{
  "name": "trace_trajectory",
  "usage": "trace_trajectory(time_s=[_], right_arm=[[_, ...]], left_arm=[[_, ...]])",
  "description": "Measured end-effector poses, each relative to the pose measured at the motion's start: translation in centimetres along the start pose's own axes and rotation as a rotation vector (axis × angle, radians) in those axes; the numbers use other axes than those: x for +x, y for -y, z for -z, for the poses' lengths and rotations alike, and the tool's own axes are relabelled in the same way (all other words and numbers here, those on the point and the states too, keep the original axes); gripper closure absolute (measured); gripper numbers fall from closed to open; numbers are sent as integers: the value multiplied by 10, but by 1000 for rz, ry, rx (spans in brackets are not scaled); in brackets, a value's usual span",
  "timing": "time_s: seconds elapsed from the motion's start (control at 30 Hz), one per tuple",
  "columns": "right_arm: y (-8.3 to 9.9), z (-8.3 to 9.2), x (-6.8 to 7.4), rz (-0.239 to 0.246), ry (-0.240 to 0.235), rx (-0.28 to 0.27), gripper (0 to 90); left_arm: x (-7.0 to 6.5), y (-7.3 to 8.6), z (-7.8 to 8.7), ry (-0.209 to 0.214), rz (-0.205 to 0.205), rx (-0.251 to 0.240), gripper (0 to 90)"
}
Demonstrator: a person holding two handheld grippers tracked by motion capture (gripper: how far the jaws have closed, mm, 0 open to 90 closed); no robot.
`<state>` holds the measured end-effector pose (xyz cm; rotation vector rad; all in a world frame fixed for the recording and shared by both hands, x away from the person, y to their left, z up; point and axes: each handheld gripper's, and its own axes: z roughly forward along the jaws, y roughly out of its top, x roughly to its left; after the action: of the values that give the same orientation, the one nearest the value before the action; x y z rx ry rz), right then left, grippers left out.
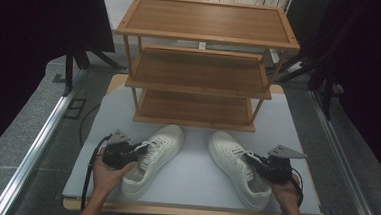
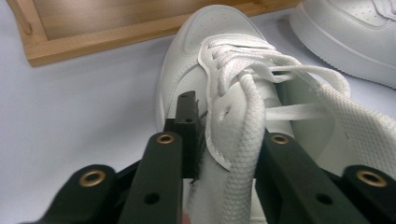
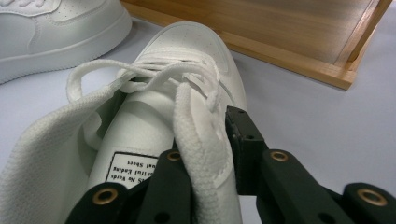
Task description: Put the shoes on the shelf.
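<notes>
The left gripper (image 2: 224, 140) pinches the side collar of the left white lace-up leather sneaker (image 1: 154, 158); the right gripper (image 3: 210, 154) pinches the right white sneaker (image 1: 237, 165) likewise. Both stand on the pale grey tabletop (image 1: 194, 178), before the three-tier wooden shoe rack (image 1: 201, 63)

Smooth white leather shoes (image 1: 158, 155) — wooden rack (image 1: 201, 63)

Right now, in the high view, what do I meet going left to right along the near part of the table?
Left gripper, jaws closed on the side of the left shoe → bare strip of table → right shoe → right gripper, jaws closed on that shoe's side.
</notes>
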<state>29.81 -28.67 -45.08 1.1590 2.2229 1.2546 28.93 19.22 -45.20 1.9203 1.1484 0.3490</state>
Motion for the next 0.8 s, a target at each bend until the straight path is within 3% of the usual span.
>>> trace_trajectory(time_s=[0.23,0.53,0.67,0.7,0.8], right_arm=[[0,1,0,-11,1,-7,817],[3,5,-5,-75,-19,-52,822],[3,12,-8,-136,-53,-117,822],[3,12,-8,-136,-53,-117,822],[4,19,-12,-192,-83,-189,823]], left_arm=[[-2,-1,0,-15,-15,-11,813],[-3,-2,8,13,0,-74,818],[-1,-3,17,51,43,-140,818],[0,-3,19,68,55,-159,818],[4,-3,28,132,107,-235,818]])
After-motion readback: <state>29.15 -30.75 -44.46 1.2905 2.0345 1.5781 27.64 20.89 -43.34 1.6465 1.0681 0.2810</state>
